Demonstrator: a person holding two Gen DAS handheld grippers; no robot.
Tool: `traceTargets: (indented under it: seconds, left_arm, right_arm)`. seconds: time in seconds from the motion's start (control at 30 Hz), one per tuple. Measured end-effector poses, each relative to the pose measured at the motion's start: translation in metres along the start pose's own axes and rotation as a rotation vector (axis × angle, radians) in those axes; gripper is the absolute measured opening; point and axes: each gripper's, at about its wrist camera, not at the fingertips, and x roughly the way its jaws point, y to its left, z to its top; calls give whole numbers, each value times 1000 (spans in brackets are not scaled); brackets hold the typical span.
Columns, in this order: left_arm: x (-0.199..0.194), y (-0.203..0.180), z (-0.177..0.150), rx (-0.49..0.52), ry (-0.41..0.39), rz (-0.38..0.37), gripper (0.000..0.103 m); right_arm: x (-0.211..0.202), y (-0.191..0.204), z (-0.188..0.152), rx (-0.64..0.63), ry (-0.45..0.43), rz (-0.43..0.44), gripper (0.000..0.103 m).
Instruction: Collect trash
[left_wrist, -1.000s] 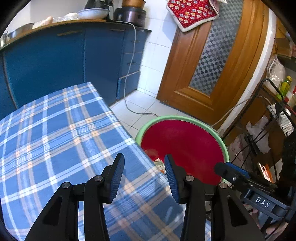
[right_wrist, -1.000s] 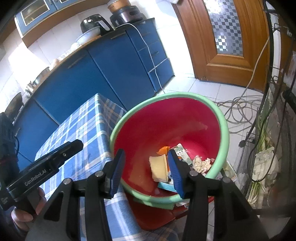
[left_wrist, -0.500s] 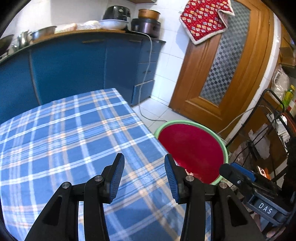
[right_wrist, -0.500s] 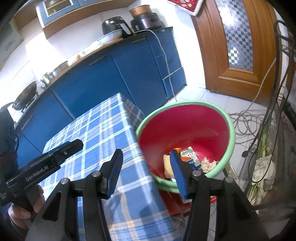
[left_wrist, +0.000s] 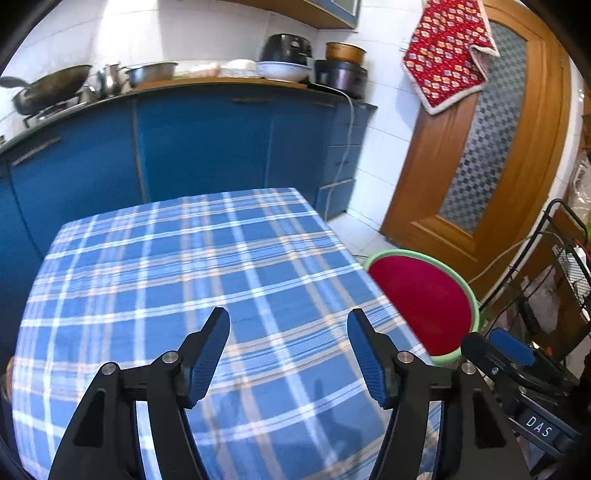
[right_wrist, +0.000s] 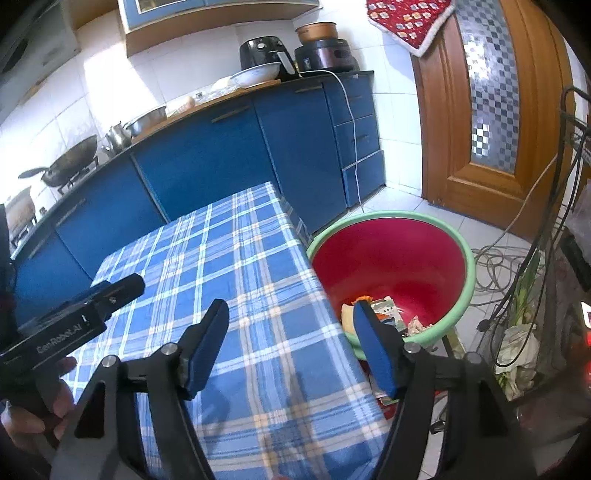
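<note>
Right tool (right_wrist: 290, 345), jaws opening, beside trash basin (right_wrist: 466, 258)

Left claw (left_wrist: 288, 332), right claw (right_wrist: 290, 325): jaws opening, empty.

Your right gripper's finger (right_wrist: 373, 350) covers part of the trash (right_wrist: 388, 314) lying in the basin (right_wrist: 391, 216); individual pieces are too small to identify (paper, perhaps). The tablecloth (left_wrist: 166, 266) hides the basin's near rim. Beside the basin, the wire rack (right_wrist: 554, 258) is cropped by the frame edge.
</note>
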Motion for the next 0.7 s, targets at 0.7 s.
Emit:
traceTargets:
  seconds: [0.7]
  left_arm:
    - [-26, 21, -24, -34, -13, 143, 72]
  right_arm:
    - [-20, 37, -20, -91, -15, 24, 80]
